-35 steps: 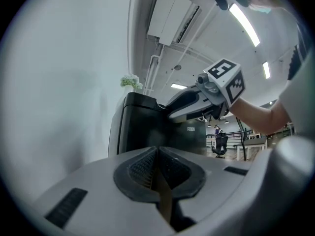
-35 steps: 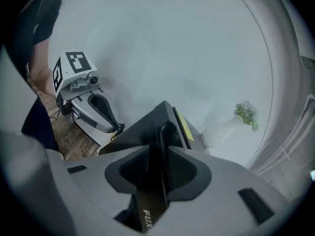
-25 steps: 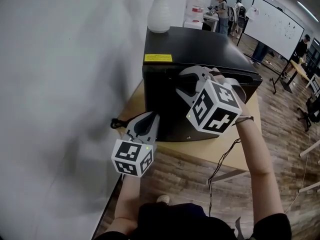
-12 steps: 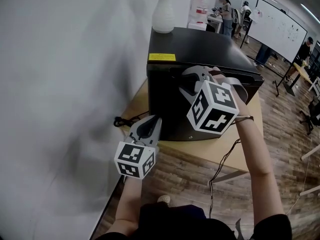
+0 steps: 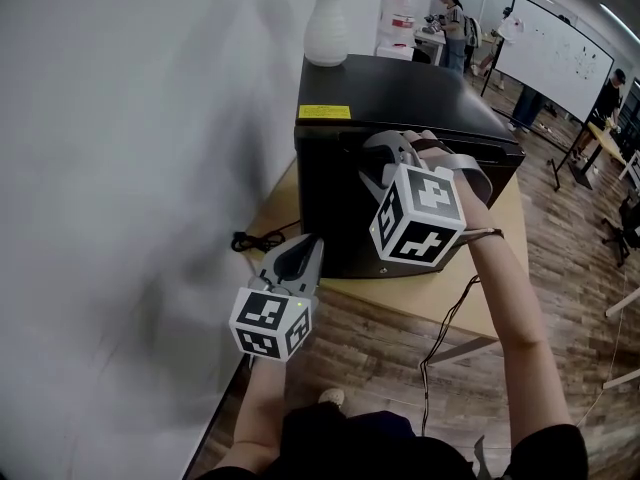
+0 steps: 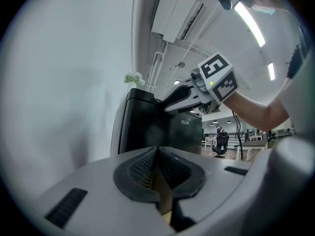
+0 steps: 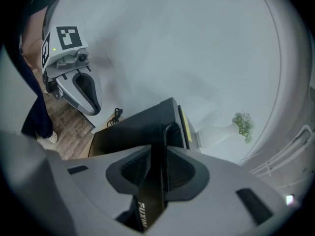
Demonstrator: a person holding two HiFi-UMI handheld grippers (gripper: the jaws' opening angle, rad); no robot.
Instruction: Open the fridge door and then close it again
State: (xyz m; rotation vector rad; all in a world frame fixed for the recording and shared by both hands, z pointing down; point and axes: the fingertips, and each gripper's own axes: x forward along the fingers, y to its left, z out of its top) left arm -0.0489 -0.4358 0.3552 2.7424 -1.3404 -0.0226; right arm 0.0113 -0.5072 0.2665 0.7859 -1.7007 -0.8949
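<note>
1. The wooden table (image 5: 440, 298) sits against a white wall and carries the whole setup.
2. On it stands a black mini fridge (image 5: 400, 98), with a white vase (image 5: 327, 28) at the back of its top.
3. The fridge door (image 5: 335, 218) faces the person and looks shut flush against the body. So the task is basically at square one: the opening hasn't happened yet, and the closing comes after that.
4. The right gripper (image 5: 375, 163) is up at the top edge of the fridge door. In the right gripper view its fingers (image 7: 135, 167) straddle that edge, one on each face of it, and they've just been closing in. The pads look pressed against it on both sides, so it's pretty much got its hold. Next up is probably a pull toward the person.
5. The left gripper (image 5: 298, 250) hangs low by the table's left corner, well apart from the fridge, fingers clenched together with nothing between them.
</note>
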